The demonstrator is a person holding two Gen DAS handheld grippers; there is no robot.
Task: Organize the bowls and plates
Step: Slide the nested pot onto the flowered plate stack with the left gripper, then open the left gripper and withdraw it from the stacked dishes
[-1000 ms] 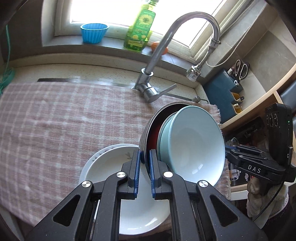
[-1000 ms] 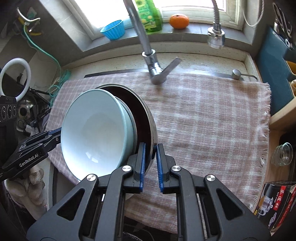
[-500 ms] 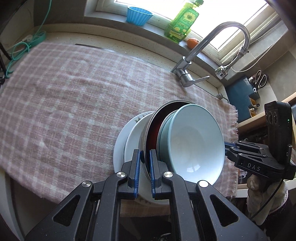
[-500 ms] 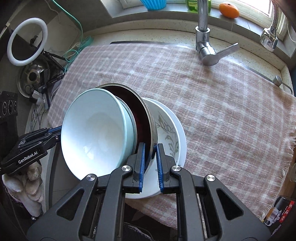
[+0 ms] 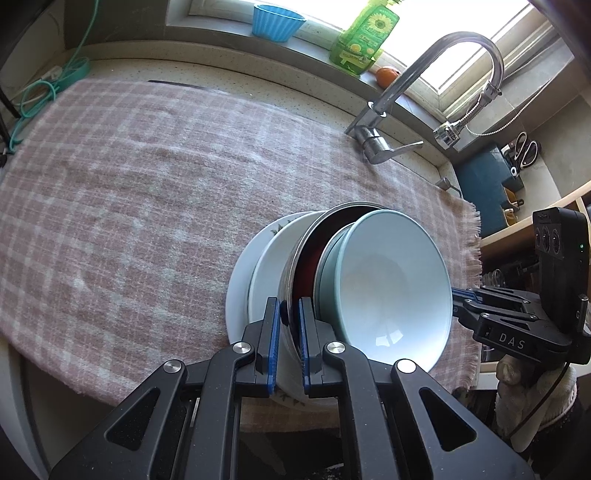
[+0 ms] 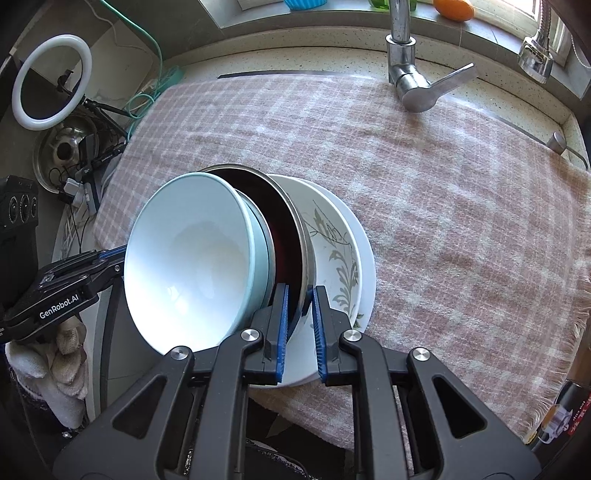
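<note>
Bowls nesting over the plates
Both grippers (image 5: 287,347) (image 6: 299,328) are clamping the steel bowl (image 6: 308,258) rim, pale bowls (image 5: 391,288) inside; release onto plates (image 6: 364,254) is remaining.

Pink-and-white checked woven cloth (image 5: 147,192) covers the counter. Curved chrome tap (image 5: 424,85) stands at its far edge. Window sill holds a blue fluted cup (image 5: 277,23), green dish-soap bottle (image 5: 365,37), orange fruit (image 5: 387,75). White ring light (image 6: 51,81) far left.
</note>
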